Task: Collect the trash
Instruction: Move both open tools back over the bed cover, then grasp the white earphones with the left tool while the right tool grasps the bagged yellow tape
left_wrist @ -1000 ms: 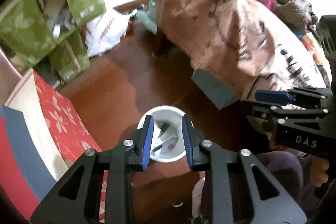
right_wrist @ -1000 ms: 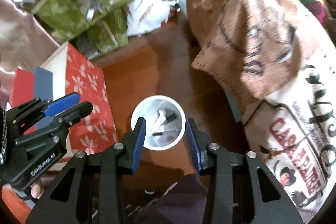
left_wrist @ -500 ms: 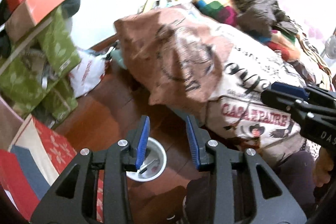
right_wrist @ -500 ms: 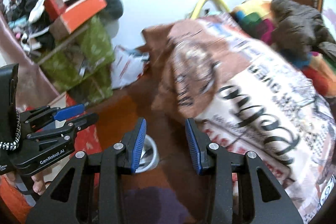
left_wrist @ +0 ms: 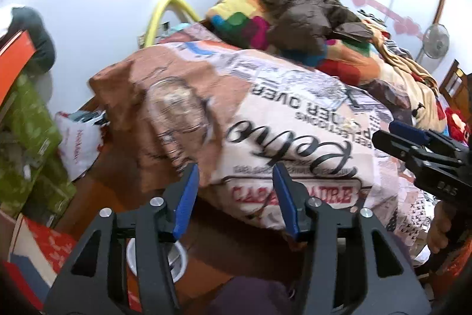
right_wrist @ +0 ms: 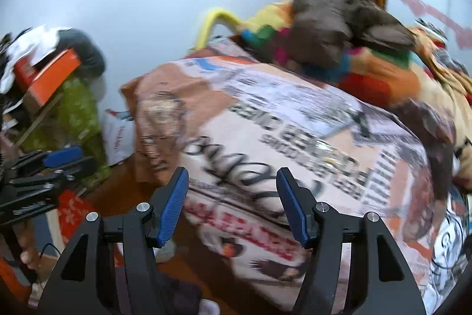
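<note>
Bedroom floor, dark wood, cluttered both sides. Nearest: left gripper (left_wrist: 236,194) and right gripper (right_wrist: 231,201), both empty, jaws have just been opening, now roughly half spread, nothing between the pads. White trash cup (left_wrist: 177,262) sits on the floor just under the left gripper, scraps inside not readable. Beyond: bed with printed quilt (left_wrist: 295,120), then piled clothes (left_wrist: 306,16), door behind. Looks like the search step, between pickups. No loose trash is identifiable on the quilt; next move needs a target located first.
</note>
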A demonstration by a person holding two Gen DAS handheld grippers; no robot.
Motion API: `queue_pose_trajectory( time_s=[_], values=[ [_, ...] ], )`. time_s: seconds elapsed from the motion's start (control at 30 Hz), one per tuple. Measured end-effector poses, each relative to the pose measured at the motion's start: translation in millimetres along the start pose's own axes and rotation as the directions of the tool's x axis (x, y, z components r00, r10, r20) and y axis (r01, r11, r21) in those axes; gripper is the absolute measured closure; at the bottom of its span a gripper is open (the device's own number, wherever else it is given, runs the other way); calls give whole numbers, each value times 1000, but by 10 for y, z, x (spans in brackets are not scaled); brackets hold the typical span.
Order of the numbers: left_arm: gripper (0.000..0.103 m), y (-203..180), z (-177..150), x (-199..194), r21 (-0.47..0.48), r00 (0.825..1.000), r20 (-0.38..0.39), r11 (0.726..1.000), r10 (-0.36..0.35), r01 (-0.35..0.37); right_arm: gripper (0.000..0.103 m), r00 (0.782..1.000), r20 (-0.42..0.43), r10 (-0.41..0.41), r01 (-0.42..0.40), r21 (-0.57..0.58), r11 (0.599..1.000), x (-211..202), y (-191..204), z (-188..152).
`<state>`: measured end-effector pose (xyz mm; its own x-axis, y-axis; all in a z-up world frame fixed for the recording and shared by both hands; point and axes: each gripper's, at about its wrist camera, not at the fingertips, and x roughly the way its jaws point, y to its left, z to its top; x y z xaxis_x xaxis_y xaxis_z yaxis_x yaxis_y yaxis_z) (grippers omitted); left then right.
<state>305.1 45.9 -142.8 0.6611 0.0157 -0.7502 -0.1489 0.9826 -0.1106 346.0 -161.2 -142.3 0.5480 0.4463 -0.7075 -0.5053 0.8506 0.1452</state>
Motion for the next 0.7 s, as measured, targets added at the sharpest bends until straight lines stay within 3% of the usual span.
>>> queue_pose_trajectory(
  time_s=[0.37,0.7],
  values=[
    [47,-657,179,763,80,994,-92,994,-66,73,45,988,-107,-109,124,148,981,464,-1054,-180],
    [47,-841,185,1401,121,982,-169,987,-85,106,45,984,-140,-111,135,179,974,1107,-1208,-20]
  ],
)
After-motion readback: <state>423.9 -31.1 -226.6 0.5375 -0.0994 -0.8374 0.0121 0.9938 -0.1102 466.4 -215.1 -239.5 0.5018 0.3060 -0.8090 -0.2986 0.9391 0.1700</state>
